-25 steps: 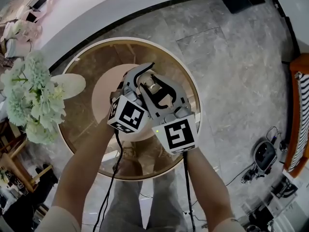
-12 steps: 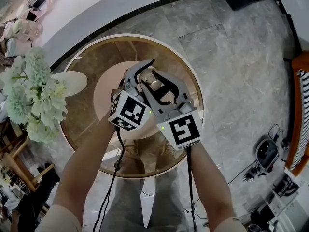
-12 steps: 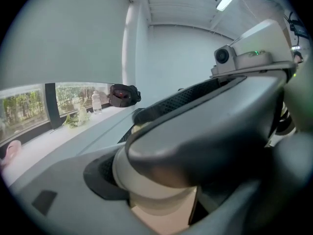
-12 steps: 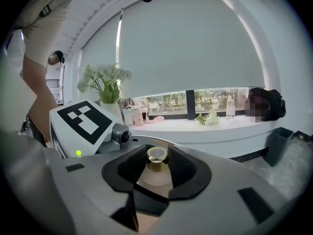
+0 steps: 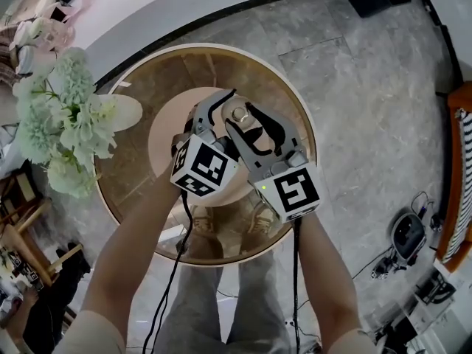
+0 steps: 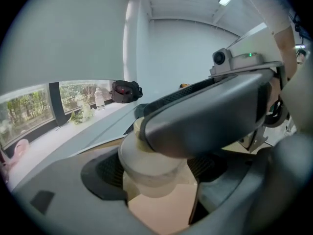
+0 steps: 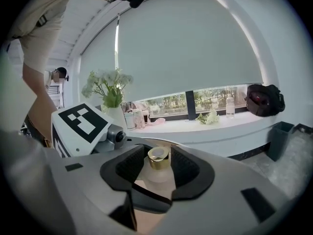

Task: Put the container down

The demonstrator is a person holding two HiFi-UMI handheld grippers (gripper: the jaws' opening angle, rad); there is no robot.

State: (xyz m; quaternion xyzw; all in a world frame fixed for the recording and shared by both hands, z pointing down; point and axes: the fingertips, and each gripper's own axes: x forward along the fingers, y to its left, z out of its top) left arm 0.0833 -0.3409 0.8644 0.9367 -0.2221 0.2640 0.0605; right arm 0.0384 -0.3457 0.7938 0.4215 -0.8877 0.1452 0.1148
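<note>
A small frosted container [image 6: 151,168] with a gold cap [image 7: 159,155] is held over the pink disc [image 5: 166,135] in the middle of the round glass table [image 5: 304,135]. My left gripper [image 6: 154,169] is shut on the frosted body, one pad against each side. My right gripper [image 7: 159,163] comes in from the right, its jaws around the gold cap and opening, with thin gaps at both pads. In the head view the cap [image 5: 238,114] shows between the crossed grippers, the left gripper [image 5: 225,116] and the right gripper [image 5: 245,118]. One right jaw crosses in front of the container in the left gripper view.
A white vase [image 5: 122,113] with pale flowers [image 5: 66,116] stands on the table's left edge. Grey stone floor surrounds the table. A window sill [image 7: 215,124] with bottles and a dark bag [image 7: 264,99] runs behind. The person's legs show through the glass.
The right gripper's jaws have spread apart around the gold cap, and that gripper has drifted slightly right. The left gripper keeps its hold on the container.
</note>
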